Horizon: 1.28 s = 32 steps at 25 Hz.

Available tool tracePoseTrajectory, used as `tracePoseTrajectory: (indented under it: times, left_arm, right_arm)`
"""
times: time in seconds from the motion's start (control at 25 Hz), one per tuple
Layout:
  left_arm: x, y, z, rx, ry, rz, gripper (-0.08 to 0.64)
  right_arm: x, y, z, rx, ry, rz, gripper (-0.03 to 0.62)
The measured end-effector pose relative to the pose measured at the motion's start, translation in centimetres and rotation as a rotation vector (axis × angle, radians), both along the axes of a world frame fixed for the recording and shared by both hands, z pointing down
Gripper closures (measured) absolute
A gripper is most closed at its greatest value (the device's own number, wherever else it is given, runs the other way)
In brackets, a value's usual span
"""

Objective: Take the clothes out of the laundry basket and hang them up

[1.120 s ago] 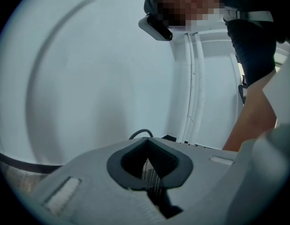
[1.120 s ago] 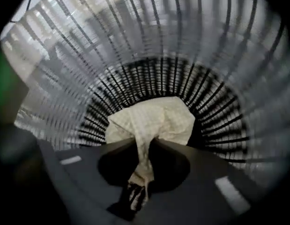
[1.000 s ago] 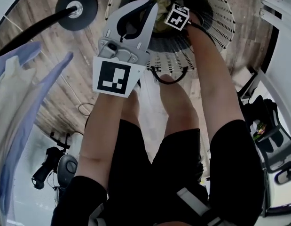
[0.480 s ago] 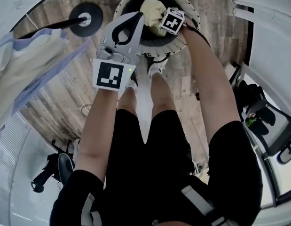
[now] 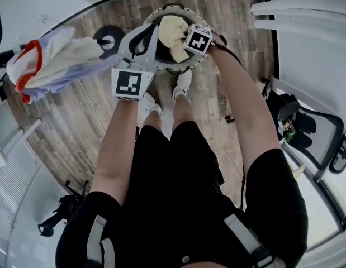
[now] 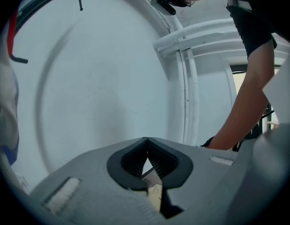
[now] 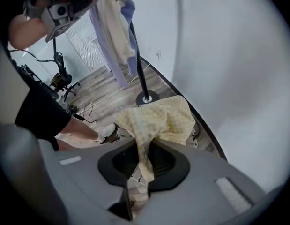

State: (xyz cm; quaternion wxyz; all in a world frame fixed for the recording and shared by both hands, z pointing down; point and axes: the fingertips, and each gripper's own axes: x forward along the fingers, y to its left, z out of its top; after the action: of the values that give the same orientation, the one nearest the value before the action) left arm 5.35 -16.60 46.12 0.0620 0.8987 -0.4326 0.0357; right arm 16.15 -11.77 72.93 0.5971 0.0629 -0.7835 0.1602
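Observation:
The round white laundry basket [image 5: 161, 67] stands on the wood floor in front of the person's feet. A pale yellow checked garment [image 5: 171, 31] rises out of it. My right gripper [image 5: 188, 39] is shut on that garment [image 7: 159, 118]; in the right gripper view the cloth runs down between the dark pads [image 7: 164, 159] and bunches above them. My left gripper [image 5: 151, 29] hovers over the basket's left rim, jaws shut with the pads [image 6: 135, 159] meeting and nothing held. Its view faces a white wall.
Clothes [image 5: 52, 66] hang on a rack at the left, with its round black base [image 5: 108, 37] beside the basket; the pole [image 7: 137, 55] shows in the right gripper view. A dark office chair [image 5: 309, 144] stands at the right. White walls curve behind the basket.
The right gripper has lifted the yellow garment higher out of the basket. The head view has pulled back, so the basket looks smaller and the hanging clothes show more.

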Motion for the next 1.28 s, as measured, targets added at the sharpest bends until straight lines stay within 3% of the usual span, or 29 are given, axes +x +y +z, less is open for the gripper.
tracePoseTrajectory:
  times: [0.16, 0.64, 0.96, 1.28]
  left_arm:
    - [0.1, 0.0, -4.7, 0.039, -0.009, 0.004, 0.556]
    - [-3.7, 6.3, -16.4, 0.029, 0.0, 0.009, 0.557]
    - [-7.3, 10.7, -24.7, 0.082, -0.013, -0.049, 0.557]
    - [-11.7, 15.3, -30.6, 0.085, -0.026, -0.164, 0.557]
  right_arm:
    - [-0.4, 0.9, -5.9, 0.035, -0.028, 0.006, 0.543]
    - [-5.1, 4.9, -29.4, 0.291, -0.277, 0.039, 0.543]
    - [-9.7, 9.5, -43.7, 0.46, -0.435, -0.075, 0.543]
    - [-15.7, 14.0, -51.2, 0.497, -0.601, -0.23, 0.543]
